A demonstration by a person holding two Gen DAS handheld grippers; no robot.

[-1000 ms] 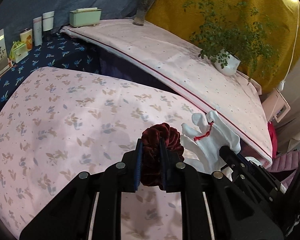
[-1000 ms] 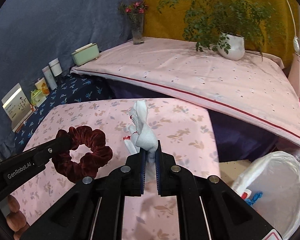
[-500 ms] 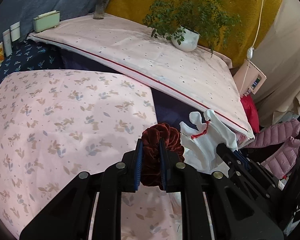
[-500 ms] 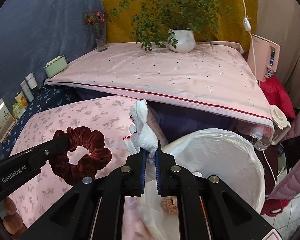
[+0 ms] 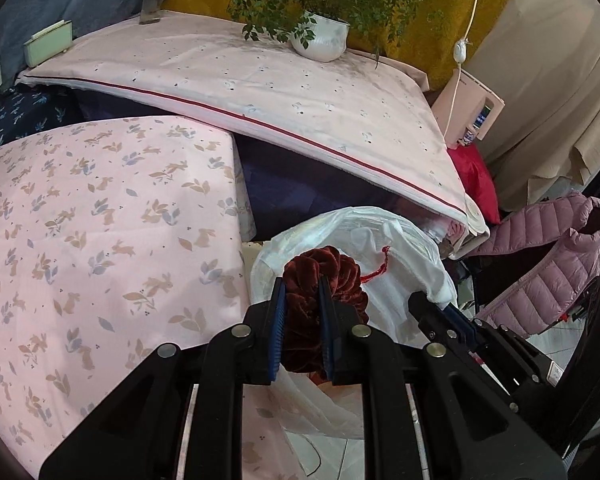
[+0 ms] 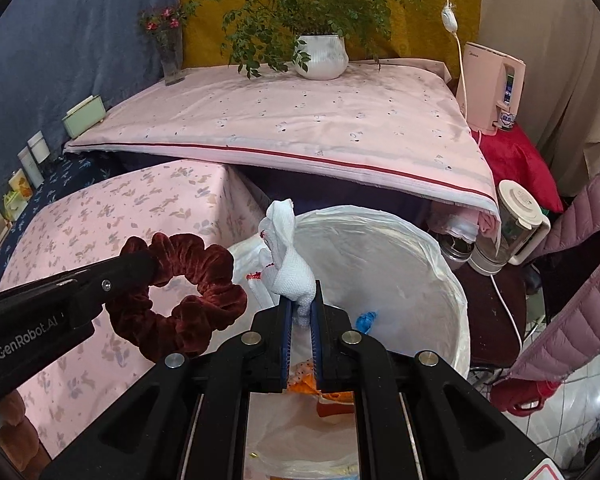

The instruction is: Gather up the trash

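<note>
A dark red velvet scrunchie [image 5: 320,276] is pinched between the blue pads of my left gripper [image 5: 302,292], which is shut on it. In the right wrist view the same scrunchie [image 6: 180,280] hangs from the left gripper's tip at the left, over the corner of the floral table. My right gripper [image 6: 302,298] is shut on a white knit glove [image 6: 290,264] with a red thread, held above the near rim of the bin lined with a white plastic bag [image 6: 380,264]. Scraps lie inside the bag. The glove [image 5: 412,276] also shows right of the scrunchie in the left wrist view.
A pink floral-cloth table [image 5: 100,240] lies to the left. Behind stands a higher pink-covered surface [image 6: 300,120] with a potted plant [image 6: 322,56] and a flower vase [image 6: 172,60]. A blender jug [image 6: 512,224], a pink puffer jacket [image 6: 572,300] and a pink appliance [image 6: 496,88] are at the right.
Both grippers have swung right, off the floral table and toward the bag-lined bin, each still holding its item. The bin now fills the lower middle of the right wrist view.
</note>
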